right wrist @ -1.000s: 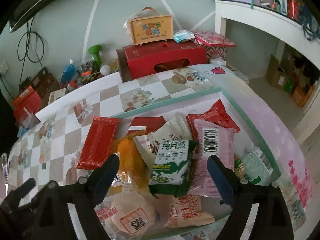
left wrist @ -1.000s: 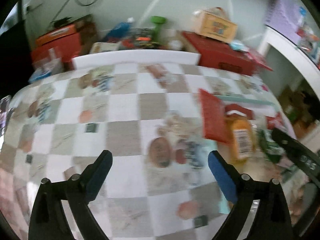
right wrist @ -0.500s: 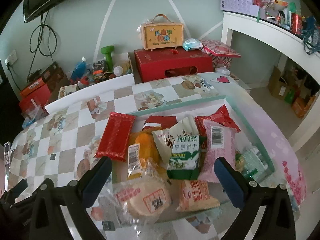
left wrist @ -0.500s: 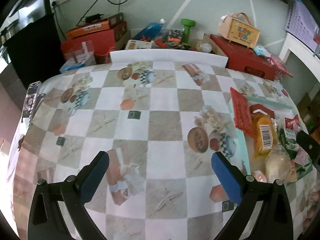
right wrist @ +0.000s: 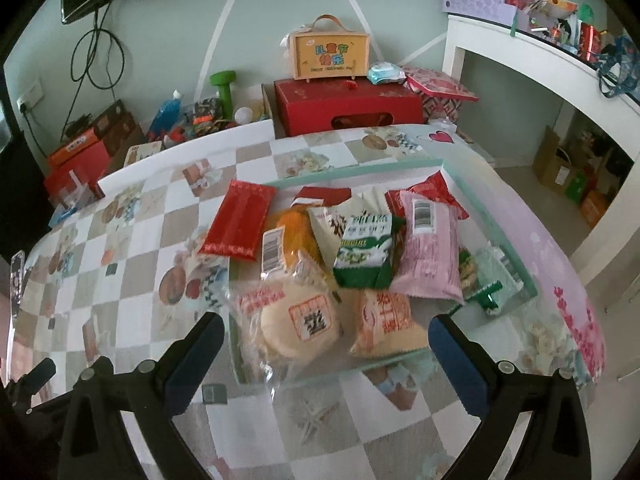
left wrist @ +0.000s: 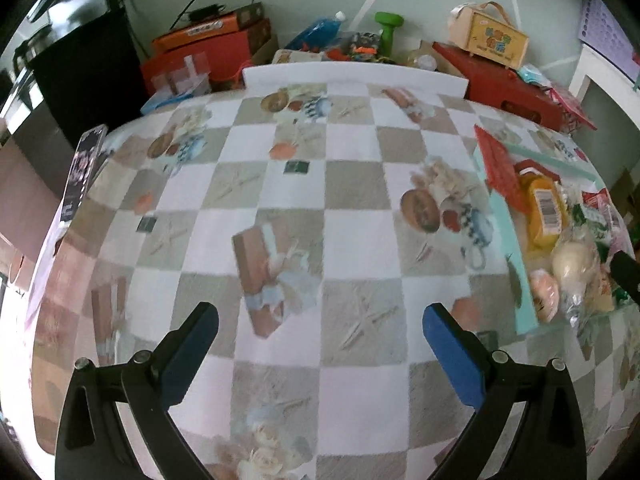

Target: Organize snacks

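Observation:
Several snack packets lie piled in a clear tray with a pale green rim (right wrist: 352, 174) on the checked tablecloth. Among them are a red packet (right wrist: 239, 219) hanging over the tray's left edge, an orange packet (right wrist: 294, 236), a green biscuit packet (right wrist: 364, 250), a pink packet (right wrist: 428, 248) and a round cake in clear wrap (right wrist: 298, 324). My right gripper (right wrist: 326, 340) is open and empty, just in front of the tray's near edge. My left gripper (left wrist: 320, 332) is open and empty over bare cloth; the snack pile (left wrist: 548, 216) sits to its right.
Red boxes (right wrist: 348, 106), a small yellow case (right wrist: 330, 56), a green dumbbell (right wrist: 223, 88) and other clutter stand beyond the table's far edge. A white shelf unit (right wrist: 540, 64) is at the right. A dark patterned strip (left wrist: 82, 172) lies on the table's left edge.
Both grippers have drawn back from the tray toward the near side, so more table shows. The left view has swung left, pushing the snacks to its right edge. The right gripper's jaws have widened slightly.

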`<state>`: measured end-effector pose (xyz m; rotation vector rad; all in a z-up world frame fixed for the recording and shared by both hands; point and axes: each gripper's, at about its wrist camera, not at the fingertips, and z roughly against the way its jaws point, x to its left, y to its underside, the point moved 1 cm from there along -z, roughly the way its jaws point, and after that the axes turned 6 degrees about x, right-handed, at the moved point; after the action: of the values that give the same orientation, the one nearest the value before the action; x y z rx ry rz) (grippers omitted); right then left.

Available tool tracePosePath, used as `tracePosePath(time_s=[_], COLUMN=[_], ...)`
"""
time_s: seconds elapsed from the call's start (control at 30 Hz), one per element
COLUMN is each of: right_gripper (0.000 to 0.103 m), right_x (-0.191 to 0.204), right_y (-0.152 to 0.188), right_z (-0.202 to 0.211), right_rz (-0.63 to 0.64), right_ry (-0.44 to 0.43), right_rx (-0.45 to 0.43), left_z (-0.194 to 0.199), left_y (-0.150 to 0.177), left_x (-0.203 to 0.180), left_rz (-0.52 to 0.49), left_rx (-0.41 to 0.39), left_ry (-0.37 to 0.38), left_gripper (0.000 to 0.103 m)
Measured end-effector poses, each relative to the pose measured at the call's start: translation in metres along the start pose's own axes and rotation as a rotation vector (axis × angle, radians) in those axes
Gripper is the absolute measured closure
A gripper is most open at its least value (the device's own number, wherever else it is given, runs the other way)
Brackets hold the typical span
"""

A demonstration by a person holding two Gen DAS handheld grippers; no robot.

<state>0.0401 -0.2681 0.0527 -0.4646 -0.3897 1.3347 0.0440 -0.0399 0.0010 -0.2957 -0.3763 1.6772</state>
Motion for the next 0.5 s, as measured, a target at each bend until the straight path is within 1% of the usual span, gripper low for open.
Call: tracePosePath(time_s=[0.2, 0.5], right_gripper=[0.0, 0.0], right_x=[0.005, 0.005], right_y=[0.015, 0.021], right_z=[0.004, 0.002], right_rz=[0.01, 0.008], right_ry=[-0.02, -0.022], right_rx=[0.001, -0.007], left_z=[0.0, 0.0], left_y=[0.007, 0.011], left_x=[0.009, 0.004], left_rz=[0.032, 0.008], left_rx=[0.011, 0.012], left_ry=[0.003, 0.006], left_gripper=[0.001, 0.001])
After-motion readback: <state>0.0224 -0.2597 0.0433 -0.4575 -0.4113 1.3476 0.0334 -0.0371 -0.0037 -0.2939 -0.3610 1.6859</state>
